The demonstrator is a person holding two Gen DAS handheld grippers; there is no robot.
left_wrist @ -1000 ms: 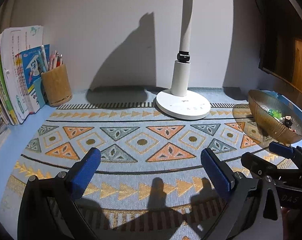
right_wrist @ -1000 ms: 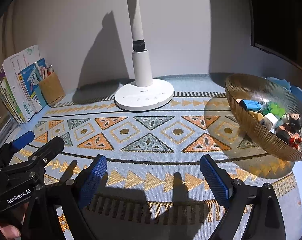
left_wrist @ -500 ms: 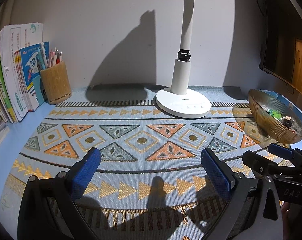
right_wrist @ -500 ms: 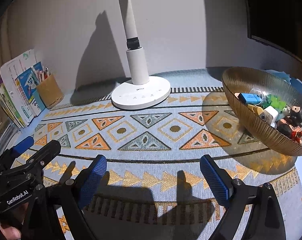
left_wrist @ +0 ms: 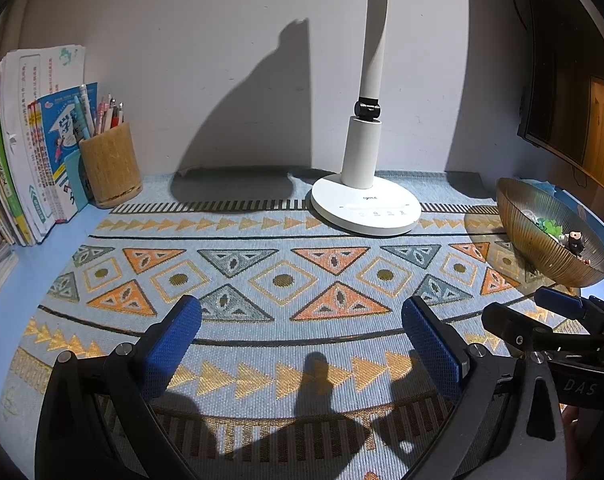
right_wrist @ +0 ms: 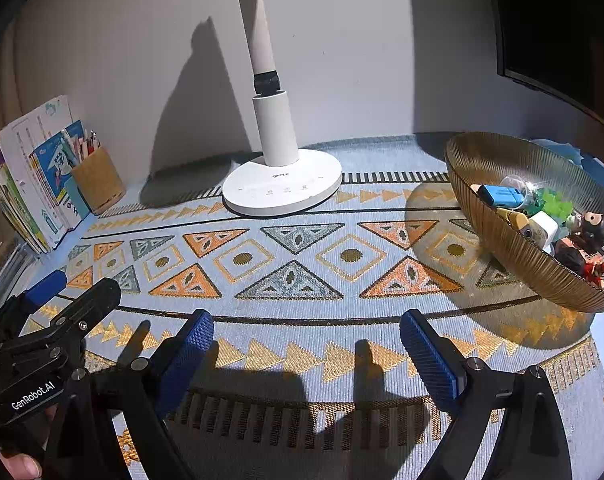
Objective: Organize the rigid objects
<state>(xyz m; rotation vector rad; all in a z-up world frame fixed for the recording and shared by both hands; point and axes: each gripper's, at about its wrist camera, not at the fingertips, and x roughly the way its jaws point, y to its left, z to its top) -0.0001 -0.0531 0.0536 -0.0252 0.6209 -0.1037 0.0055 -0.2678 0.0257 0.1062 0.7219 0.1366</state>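
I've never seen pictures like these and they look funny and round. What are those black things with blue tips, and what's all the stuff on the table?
Those are two grabbing tools that a person holds, one in each hand. Each carries a camera looking along its two blue fingers, so you get one picture per hand. The left tool and the right tool are both open and hold nothing. Below them lies a patterned mat. On it stand a white lamp and a golden bowl full of small toys. At the left are a pencil cup and some books.
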